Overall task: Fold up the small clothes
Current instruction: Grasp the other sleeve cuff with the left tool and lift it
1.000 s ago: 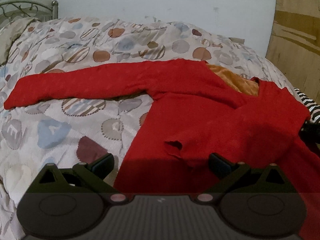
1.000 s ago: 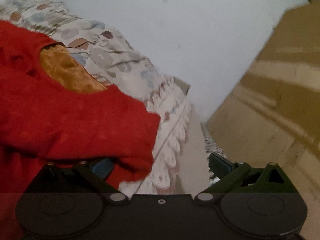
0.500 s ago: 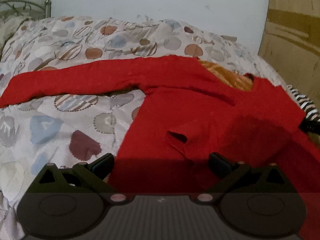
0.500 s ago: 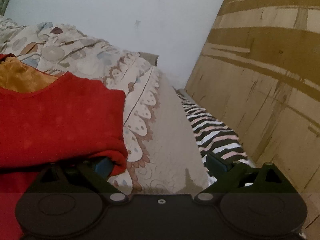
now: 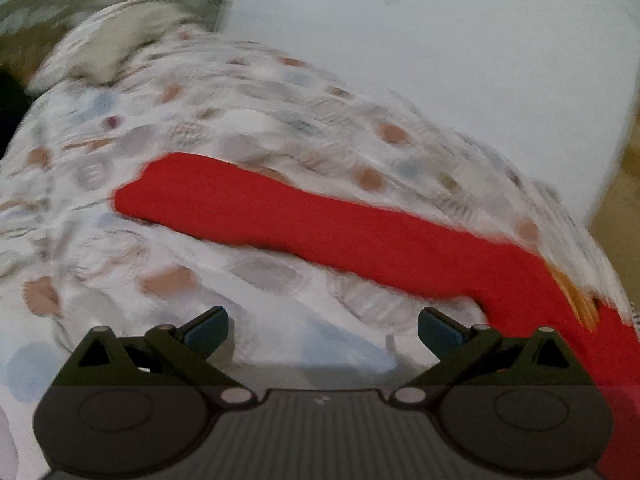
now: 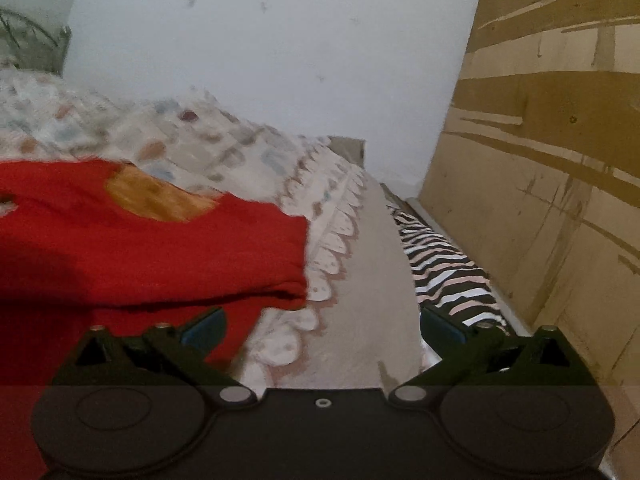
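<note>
Red sweater (image 5: 320, 232) lies on the bed (image 5: 240, 288). Left gripper (image 5: 322, 326) fingers wide, empty; right gripper (image 6: 322, 326) fingers opening, empty.

Bedspread (image 5: 256, 128) pattern smeared by blur; red sweater (image 5: 320, 228) body cut off at right edge.

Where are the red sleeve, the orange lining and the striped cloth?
red sleeve (image 5: 280, 216), left wrist view, mid-length of the sleeve lying on the quilt
orange lining (image 6: 156, 196), right wrist view, inside the neck opening
striped cloth (image 6: 444, 264), right wrist view, middle of the strip beside the bed
</note>
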Tool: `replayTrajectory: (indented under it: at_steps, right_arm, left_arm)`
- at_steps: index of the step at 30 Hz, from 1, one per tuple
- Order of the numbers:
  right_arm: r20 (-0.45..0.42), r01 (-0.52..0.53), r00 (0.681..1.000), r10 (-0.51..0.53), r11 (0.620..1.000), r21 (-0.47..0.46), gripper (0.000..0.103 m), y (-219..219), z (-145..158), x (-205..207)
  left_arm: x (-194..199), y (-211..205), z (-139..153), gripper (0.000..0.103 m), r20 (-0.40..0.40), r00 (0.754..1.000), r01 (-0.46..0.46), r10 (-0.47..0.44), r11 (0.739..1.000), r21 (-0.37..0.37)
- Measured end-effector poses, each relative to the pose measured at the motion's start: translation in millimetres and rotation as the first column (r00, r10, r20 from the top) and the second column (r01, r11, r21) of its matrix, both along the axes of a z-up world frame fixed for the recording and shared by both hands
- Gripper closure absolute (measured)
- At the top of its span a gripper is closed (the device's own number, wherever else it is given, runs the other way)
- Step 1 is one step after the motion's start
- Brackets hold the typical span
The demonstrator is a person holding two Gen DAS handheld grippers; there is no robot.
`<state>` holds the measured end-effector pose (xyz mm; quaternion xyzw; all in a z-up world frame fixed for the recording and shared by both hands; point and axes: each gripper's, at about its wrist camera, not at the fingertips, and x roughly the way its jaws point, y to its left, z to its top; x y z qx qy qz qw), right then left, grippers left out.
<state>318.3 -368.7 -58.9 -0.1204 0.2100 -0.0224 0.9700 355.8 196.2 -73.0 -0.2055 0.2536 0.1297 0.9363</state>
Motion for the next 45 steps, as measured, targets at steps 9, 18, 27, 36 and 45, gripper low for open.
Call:
replayTrajectory:
  at_steps: [9,18,27,36,45]
  right_arm:
    - [-0.046,-0.109,0.992,0.118,0.982,0.157,0.001,55.9,6.3,-76.6]
    - [-0.118,-0.174,0.972,0.205,0.957,0.232,0.001,103.6,-6.5,-83.3]
    - [-0.109,-0.163,0.975,0.192,0.959,0.23,0.001,97.6,-3.4,-87.0]
    - [-0.092,-0.114,0.985,0.145,0.952,0.284,0.001,79.3,-4.2,-94.5]
    - [-0.042,-0.067,0.995,0.085,0.944,0.322,0.0,62.4,5.4,-105.8]
  left_arm:
    - [37.1,138.4,-31.3,0.001,-0.034,0.962,-0.266,0.271,0.902,-0.34]
    - [46.7,180.5,-62.3,0.063,0.016,0.863,-0.432,0.505,0.754,-0.494]
    - [46.1,167.6,-31.3,0.099,0.182,0.869,-0.372,0.46,0.85,-0.372]
    - [49.7,80.3,77.0,0.099,0.443,0.889,-0.106,0.121,0.993,-0.058]
    - [40.4,-70.7,154.9,0.099,0.531,0.769,0.239,-0.357,0.93,0.28]
